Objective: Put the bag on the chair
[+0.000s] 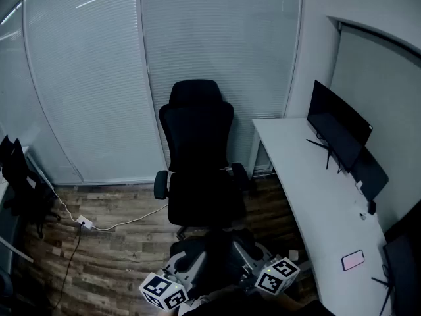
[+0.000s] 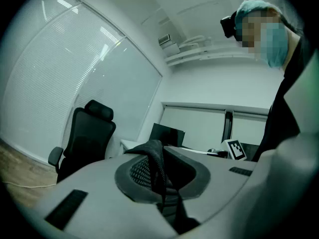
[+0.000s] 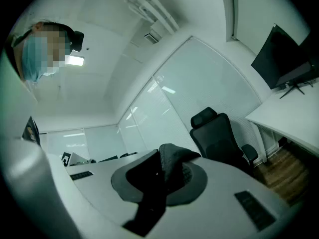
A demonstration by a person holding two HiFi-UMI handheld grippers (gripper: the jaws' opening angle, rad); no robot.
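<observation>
Both claws are clamped on the bag's black handles: left claw (image 2: pixel 160 178) pinches a woven strap (image 2: pixel 153 156), right claw (image 3: pixel 160 180) bites a second strap (image 3: pixel 175 156). In the head view the bag (image 1: pixel 212 254) is a dark mass between the two claws, low in frame, just short of the chair (image 1: pixel 197 163) and not on its seat. White table (image 1: pixel 309 183) sits off to the right.

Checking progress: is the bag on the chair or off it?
Off. The bag hangs before the chair, gripped in the left tongs and the right tongs.
</observation>
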